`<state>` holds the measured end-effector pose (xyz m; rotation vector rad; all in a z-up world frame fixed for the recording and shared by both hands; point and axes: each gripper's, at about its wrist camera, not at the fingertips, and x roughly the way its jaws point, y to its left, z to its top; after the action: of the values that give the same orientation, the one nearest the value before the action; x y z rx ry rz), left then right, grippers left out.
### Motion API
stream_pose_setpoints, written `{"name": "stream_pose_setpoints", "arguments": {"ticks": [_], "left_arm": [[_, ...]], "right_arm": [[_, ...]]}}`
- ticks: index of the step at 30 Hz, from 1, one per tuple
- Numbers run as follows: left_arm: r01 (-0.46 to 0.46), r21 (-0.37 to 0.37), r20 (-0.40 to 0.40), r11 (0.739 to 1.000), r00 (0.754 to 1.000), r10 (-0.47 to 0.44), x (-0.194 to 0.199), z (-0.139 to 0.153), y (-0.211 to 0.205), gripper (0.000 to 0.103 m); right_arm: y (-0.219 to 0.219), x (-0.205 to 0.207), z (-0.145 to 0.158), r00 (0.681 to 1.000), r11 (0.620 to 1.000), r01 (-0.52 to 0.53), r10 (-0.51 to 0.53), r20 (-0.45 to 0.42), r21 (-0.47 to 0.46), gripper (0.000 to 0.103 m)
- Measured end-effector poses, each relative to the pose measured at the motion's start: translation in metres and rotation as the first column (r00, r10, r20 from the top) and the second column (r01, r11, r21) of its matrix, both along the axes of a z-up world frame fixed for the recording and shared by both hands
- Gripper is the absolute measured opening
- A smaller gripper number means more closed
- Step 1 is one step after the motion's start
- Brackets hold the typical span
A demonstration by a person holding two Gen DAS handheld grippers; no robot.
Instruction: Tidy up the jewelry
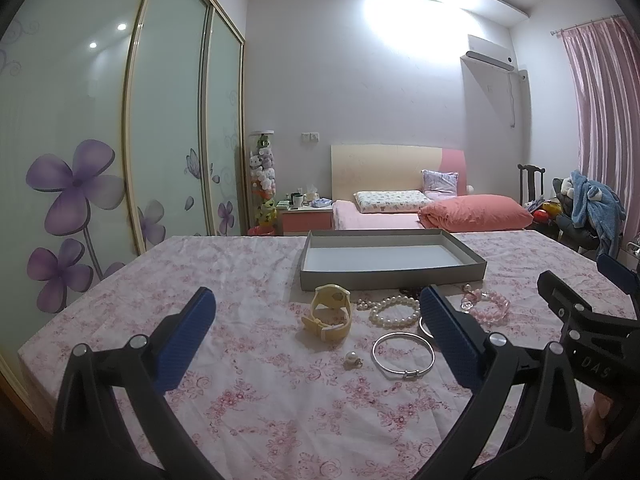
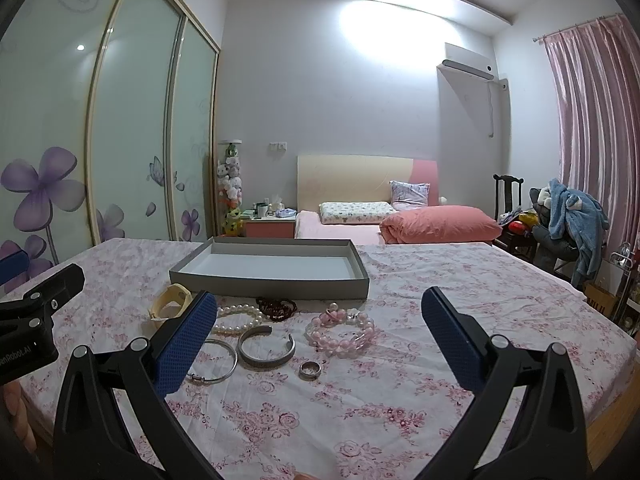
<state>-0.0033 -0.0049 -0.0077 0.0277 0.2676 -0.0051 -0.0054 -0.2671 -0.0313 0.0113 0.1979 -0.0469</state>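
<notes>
A shallow grey box point(image 1: 394, 277) point(image 2: 276, 282) with a pale bare floor stands on the floral cloth. In front of it lie a yellow watch point(image 1: 329, 312) point(image 2: 170, 303), a white pearl bracelet point(image 1: 394, 311) point(image 2: 239, 319), a pink bead bracelet point(image 1: 490, 306) point(image 2: 341, 329), a dark red bead bracelet point(image 2: 277, 306), a thin silver bangle point(image 1: 403, 355) point(image 2: 216, 360), an open silver cuff point(image 2: 266, 347), a ring point(image 2: 310, 369) and a pearl stud point(image 1: 353, 359). My left gripper point(image 1: 318, 310) and right gripper point(image 2: 320, 312) hover open above the cloth, holding nothing.
The cloth-covered table point(image 2: 480, 320) ends close on the right and left. Behind it stand a bed with an orange pillow point(image 2: 440, 224), sliding wardrobe doors point(image 1: 168, 120) on the left and a chair with a blue garment point(image 2: 572, 216) on the right.
</notes>
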Motion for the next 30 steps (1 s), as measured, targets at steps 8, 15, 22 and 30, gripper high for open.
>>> {"name": "stream_pose_setpoints", "arguments": {"ticks": [8, 15, 22, 30], "left_arm": [[0.0, 0.0, -0.008, 1.0, 1.0, 0.0, 0.008, -0.005, 0.001, 0.099], [-0.004, 0.01, -0.099, 1.0, 0.995, 0.005, 0.03, -0.015, 0.011, 0.099], [0.057, 0.033, -0.303, 0.998, 0.952, -0.044, 0.069, -0.039, 0.013, 0.099], [0.089, -0.014, -0.465, 0.996, 0.881, -0.085, 0.109, -0.066, 0.005, 0.082]], "right_arm": [[0.009, 0.001, -0.006, 1.0, 1.0, 0.0, 0.0, -0.004, 0.001, 0.101], [0.005, 0.009, -0.012, 0.999, 1.0, -0.004, 0.004, -0.037, 0.002, 0.101], [-0.011, 0.033, -0.026, 0.988, 0.998, -0.004, 0.012, -0.153, 0.058, 0.101], [-0.02, 0.053, -0.038, 0.968, 0.994, 0.002, 0.025, -0.252, 0.105, 0.097]]}}
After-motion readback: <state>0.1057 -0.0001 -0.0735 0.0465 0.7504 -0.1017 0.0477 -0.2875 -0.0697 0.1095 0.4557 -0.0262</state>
